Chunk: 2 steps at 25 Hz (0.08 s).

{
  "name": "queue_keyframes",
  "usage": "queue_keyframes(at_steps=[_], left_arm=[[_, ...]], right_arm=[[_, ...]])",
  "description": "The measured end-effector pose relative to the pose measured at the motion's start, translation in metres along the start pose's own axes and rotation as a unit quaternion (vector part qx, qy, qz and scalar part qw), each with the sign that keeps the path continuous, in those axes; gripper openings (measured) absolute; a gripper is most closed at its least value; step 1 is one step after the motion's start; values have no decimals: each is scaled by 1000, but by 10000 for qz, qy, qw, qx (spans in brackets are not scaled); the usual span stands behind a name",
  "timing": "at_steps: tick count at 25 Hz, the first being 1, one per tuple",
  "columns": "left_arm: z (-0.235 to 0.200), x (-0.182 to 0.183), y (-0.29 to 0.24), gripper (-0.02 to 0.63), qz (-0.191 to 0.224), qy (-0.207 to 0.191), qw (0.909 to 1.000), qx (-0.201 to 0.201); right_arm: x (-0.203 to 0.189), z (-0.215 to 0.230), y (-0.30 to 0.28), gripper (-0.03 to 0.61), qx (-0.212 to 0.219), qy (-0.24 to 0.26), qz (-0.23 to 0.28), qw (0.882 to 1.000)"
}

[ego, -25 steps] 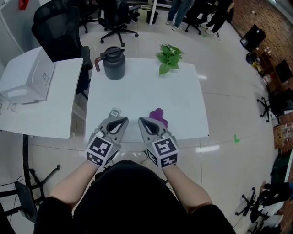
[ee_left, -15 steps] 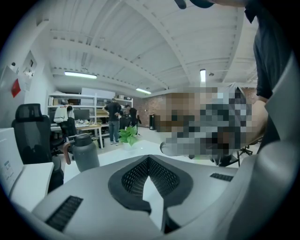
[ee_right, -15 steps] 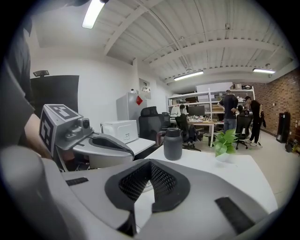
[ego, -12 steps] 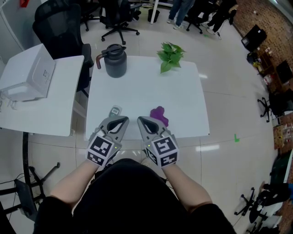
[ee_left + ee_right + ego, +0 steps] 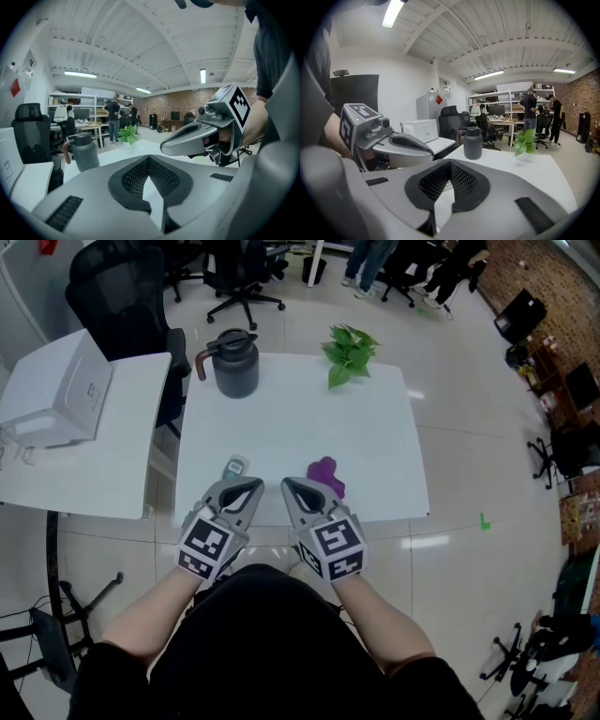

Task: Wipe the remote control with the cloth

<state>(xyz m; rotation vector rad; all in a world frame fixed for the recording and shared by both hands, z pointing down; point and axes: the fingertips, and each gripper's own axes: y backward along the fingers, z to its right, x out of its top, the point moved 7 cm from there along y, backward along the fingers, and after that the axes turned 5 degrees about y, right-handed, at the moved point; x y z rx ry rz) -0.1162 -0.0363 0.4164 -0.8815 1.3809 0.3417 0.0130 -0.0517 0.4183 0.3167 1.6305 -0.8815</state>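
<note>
Tables: two, main table (image 5: 375, 446) and side table (image 5: 103, 474). On main table: one remote control (image 5: 235, 466), one purple cloth (image 5: 324, 476), one dark jug (image 5: 233, 368), one potted plant (image 5: 349, 354). On side table: one white box (image 5: 52, 395). Grippers: two, left gripper (image 5: 251, 487), right gripper (image 5: 291, 487).

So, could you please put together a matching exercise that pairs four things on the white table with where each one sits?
Things:
1. grey jug
2. green plant
3. purple cloth
4. remote control

Places:
A. near edge, just ahead of the right gripper
B. far left corner
C. near edge, just ahead of the left gripper
D. far edge, right of the jug

Pairs: 1-B, 2-D, 3-A, 4-C
</note>
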Motion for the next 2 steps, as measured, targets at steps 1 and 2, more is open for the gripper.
queue_keyframes(at_steps=[1,2], left_arm=[[-1,0,0,2,0,0,10000,0],[-1,0,-1,2,0,0,10000,0]], right_arm=[[0,0,-1,14,0,0,-1,10000],[-1,1,-1,14,0,0,-2,10000]])
